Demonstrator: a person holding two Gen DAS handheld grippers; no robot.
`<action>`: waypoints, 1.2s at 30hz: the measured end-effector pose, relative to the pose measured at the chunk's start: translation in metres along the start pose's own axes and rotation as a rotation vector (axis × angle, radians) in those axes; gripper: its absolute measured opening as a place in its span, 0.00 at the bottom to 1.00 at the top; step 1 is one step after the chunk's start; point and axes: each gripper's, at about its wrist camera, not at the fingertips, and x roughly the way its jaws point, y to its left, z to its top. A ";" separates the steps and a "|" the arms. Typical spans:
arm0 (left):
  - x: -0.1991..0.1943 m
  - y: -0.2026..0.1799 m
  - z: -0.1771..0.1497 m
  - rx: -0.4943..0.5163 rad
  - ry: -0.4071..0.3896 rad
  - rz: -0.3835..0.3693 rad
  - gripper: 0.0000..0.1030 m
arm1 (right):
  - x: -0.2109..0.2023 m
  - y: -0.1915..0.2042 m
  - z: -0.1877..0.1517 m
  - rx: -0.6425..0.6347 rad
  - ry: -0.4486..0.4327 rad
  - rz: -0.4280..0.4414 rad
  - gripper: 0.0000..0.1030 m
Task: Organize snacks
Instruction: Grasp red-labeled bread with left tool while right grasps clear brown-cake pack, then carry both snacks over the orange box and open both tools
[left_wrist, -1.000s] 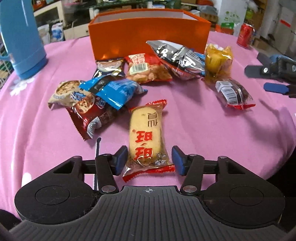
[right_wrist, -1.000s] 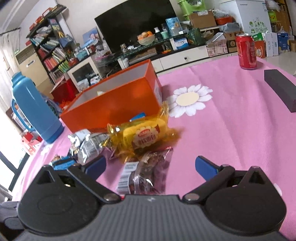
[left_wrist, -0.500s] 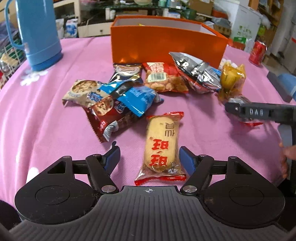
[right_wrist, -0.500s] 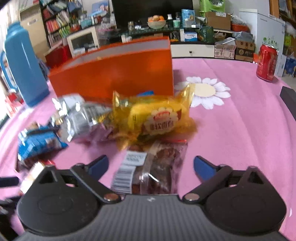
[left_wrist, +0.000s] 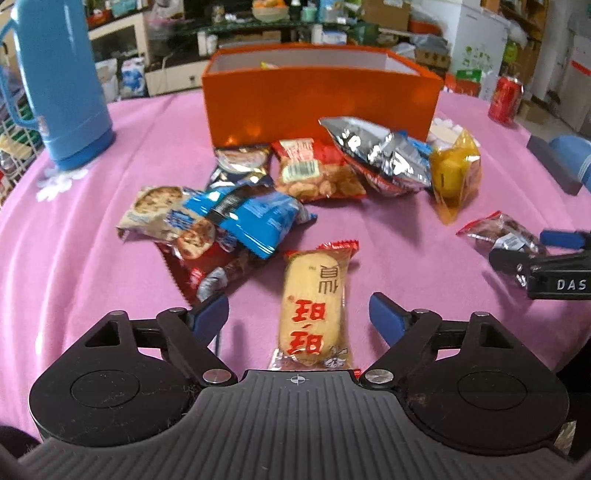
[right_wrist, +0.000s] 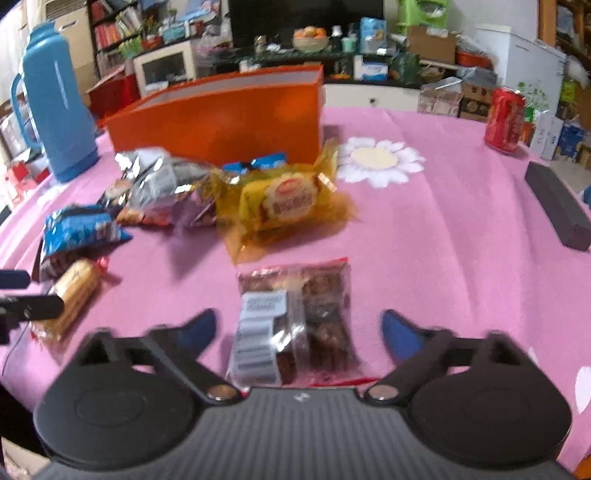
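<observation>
Snacks sit loose on the pink tablecloth (left_wrist: 110, 280), in front of the orange box (left_wrist: 317, 107).

Left wrist view: left gripper (left_wrist: 298, 313) has jaws opening, pads clear of the yellow rice cracker pack (left_wrist: 314, 302) lying lengthwise between them at bottom centre. Nothing gripped. Blue cookie packs (left_wrist: 243, 214) are heaped at centre left, the silver bag (left_wrist: 376, 151) and yellow cake pack (left_wrist: 454, 173) at upper right. Right gripper's finger pokes in at the right edge, by the dark date pack (left_wrist: 498, 230).

Right wrist view: blurred. Right gripper (right_wrist: 299, 334) jaws also opening, straddling the dark date pack (right_wrist: 295, 321) at bottom centre, pads apart from it.

Judgement: both are lined up for a pick. Best to close squarely on each pack's middle, not the crimped end, then lift clear before carrying to the box in the upper frame.
</observation>
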 end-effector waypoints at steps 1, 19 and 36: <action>0.004 -0.002 -0.001 0.000 0.010 -0.002 0.53 | 0.001 0.003 0.001 -0.019 -0.001 -0.007 0.95; -0.003 0.005 -0.006 -0.088 0.020 -0.019 0.04 | -0.001 0.009 -0.001 -0.031 0.029 0.074 0.56; -0.053 0.047 0.037 -0.186 -0.091 -0.091 0.04 | -0.044 0.013 0.032 0.181 -0.056 0.325 0.56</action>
